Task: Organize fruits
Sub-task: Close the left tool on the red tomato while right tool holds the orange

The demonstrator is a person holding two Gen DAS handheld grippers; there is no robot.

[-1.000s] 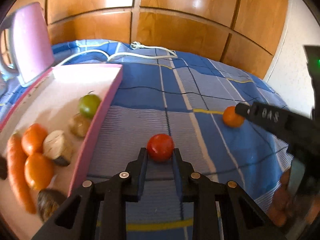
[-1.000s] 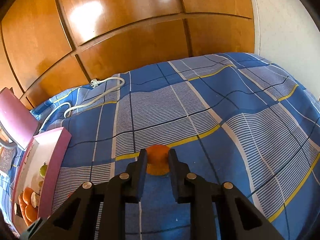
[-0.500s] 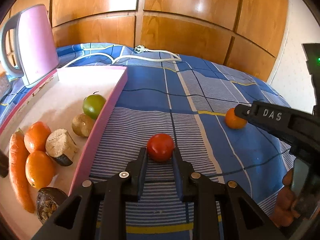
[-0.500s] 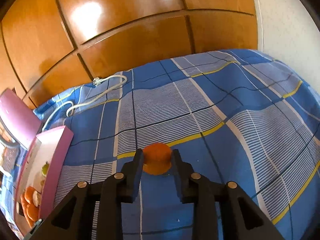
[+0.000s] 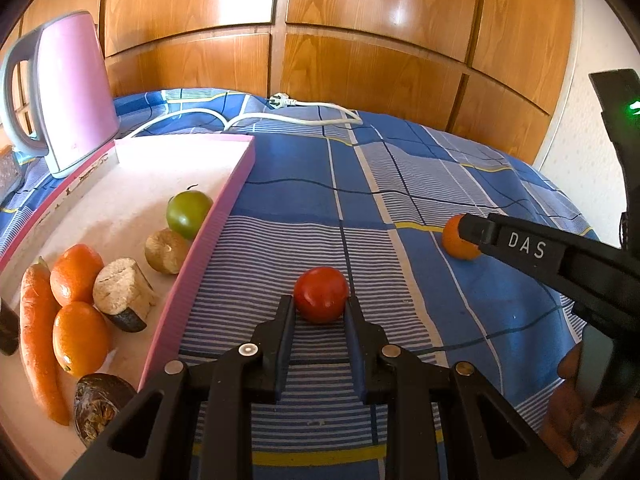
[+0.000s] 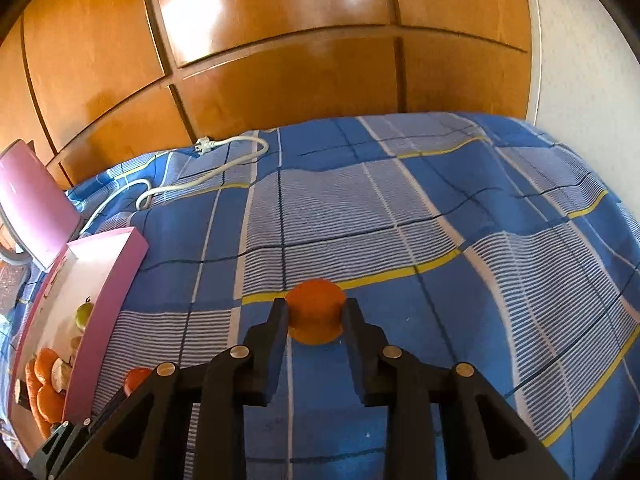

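Note:
My left gripper [image 5: 320, 306] is shut on a red tomato [image 5: 321, 294] just above the blue checked cloth. My right gripper [image 6: 316, 312] is shut on an orange [image 6: 316, 310]; the orange also shows in the left wrist view [image 5: 460, 244] with the right gripper's finger over it. A pink-rimmed tray [image 5: 236, 188] lies to the left. It holds a green tomato [image 5: 188, 213], two oranges [image 5: 76, 274], a carrot [image 5: 38, 332] and other produce. The tomato also shows in the right wrist view [image 6: 136, 378].
A pink kettle [image 5: 68, 92] stands behind the tray, with its white cable [image 5: 304, 120] trailing across the cloth. Wooden panels [image 5: 360, 40] rise at the back and a white wall [image 6: 580, 60] stands at the right.
Both grippers have lifted slightly with their fruits and both views have tilted up a little. The right jaws have spread a little around the orange.

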